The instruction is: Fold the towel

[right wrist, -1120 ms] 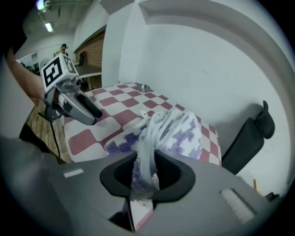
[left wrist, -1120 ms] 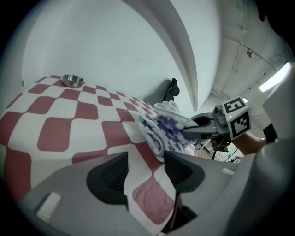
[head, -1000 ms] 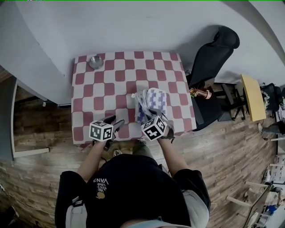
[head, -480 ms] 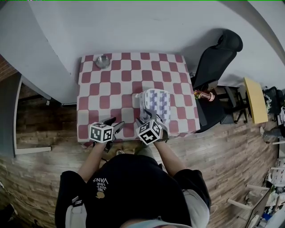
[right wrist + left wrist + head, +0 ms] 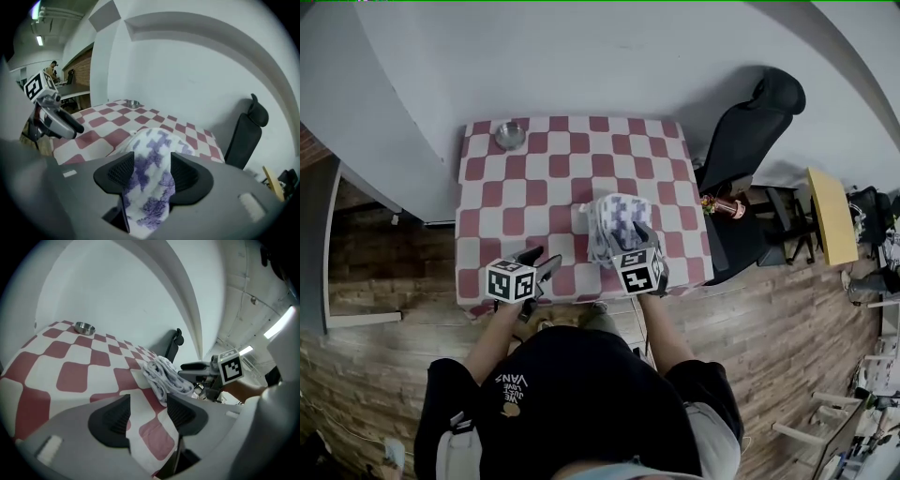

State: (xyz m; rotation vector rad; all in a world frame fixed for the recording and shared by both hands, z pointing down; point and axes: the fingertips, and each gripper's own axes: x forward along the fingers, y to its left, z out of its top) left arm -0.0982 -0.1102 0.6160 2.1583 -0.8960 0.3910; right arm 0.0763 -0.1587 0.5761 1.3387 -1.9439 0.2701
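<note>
White wall backs a table [image 5: 487,187] spread with a red-and-white checked cloth. In the head view the towel [image 5: 616,217], white with purple patches, lies bunched near the table's near right corner, and a small metal bowl [image 5: 509,137] sits at the far left corner. A black chair [image 5: 750,131] stands just off the right edge. The left gripper [image 5: 542,261] hovers over the near edge, well left of the towel, while the right gripper [image 5: 636,239] meets the towel's near side. In the left gripper view the jaws stand apart with only checked cloth showing between them, and the towel lies beyond their tips to the right. In the right gripper view the jaws are closing with the towel between them. Its fabric fills the gap, touches both pads and hangs down toward the camera.
</note>
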